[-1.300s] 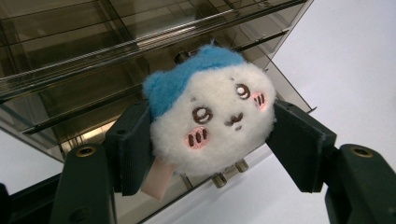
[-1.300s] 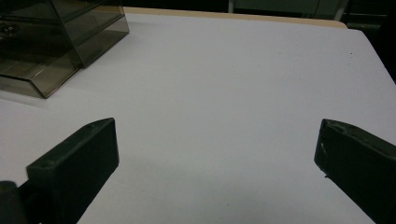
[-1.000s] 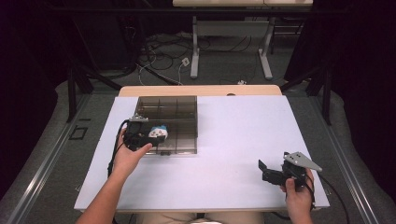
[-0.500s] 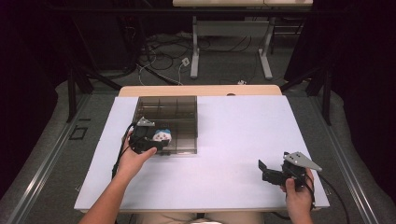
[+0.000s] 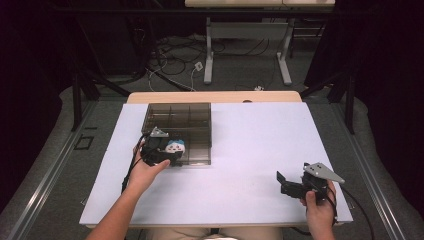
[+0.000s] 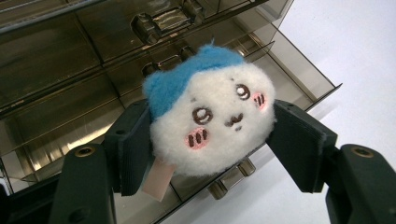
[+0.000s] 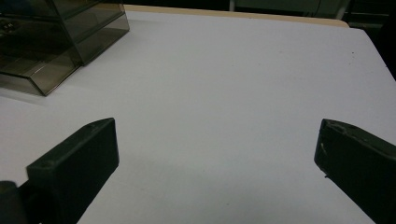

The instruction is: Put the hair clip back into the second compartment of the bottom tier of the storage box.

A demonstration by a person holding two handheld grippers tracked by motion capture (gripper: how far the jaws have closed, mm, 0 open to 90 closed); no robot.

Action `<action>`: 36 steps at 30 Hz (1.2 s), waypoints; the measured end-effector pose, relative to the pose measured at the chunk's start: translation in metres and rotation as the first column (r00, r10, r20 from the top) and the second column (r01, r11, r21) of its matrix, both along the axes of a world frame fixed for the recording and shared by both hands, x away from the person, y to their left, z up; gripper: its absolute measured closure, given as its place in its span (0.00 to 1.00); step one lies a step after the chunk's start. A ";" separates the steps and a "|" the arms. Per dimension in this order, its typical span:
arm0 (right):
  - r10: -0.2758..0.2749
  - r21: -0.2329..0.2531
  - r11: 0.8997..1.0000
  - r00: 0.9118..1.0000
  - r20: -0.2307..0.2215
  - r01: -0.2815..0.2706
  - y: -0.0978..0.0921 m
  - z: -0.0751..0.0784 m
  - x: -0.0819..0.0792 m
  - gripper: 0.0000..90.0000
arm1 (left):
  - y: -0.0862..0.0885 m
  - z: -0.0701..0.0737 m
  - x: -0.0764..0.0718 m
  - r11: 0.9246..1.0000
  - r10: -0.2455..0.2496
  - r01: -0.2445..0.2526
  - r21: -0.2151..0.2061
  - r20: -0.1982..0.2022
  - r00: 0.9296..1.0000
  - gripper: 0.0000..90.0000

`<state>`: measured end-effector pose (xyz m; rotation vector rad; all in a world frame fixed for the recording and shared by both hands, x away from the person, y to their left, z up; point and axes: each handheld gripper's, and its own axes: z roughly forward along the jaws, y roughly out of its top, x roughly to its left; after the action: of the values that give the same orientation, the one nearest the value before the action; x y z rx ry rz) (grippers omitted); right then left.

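Left hand-held gripper (image 6: 210, 140) squeezes the soft, light plush toy (image 6: 212, 121) by its sides over the compartment box (image 5: 177, 132); right hand-held gripper (image 7: 215, 172) gapes wide

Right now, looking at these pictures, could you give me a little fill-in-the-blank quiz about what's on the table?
1. The left gripper is shut on a white plush toy whose top is coloured ____.
2. The toy is held above a smoky, see-through ____ with compartments.
3. The right gripper has its jaws ____, with nothing between them.
4. The table top is coloured ____.

Missing words: blue; box; open; white
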<state>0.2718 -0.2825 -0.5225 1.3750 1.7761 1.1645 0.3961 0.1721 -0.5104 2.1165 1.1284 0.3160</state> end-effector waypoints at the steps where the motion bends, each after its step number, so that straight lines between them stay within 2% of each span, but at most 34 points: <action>1: 0.000 -0.001 1.000 1.000 0.003 0.000 0.000 0.000 0.000 0.00 | 0.000 0.000 0.000 1.000 -0.007 0.007 0.002 0.001 1.000 0.38; 16: 0.003 0.002 1.000 1.000 -0.002 -0.003 0.000 -0.001 0.000 0.00 | -0.007 -0.007 0.001 0.999 -0.024 0.024 0.033 -0.006 1.000 0.38; 36: 0.001 0.001 1.000 1.000 -0.002 -0.001 0.001 -0.001 0.000 0.00 | -0.012 -0.010 0.001 0.998 -0.027 0.028 0.048 -0.010 1.000 0.37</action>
<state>0.2720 -0.2819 -0.5232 1.3766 1.7779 1.1656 0.3970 0.1603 -0.5199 2.1756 1.1061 0.3235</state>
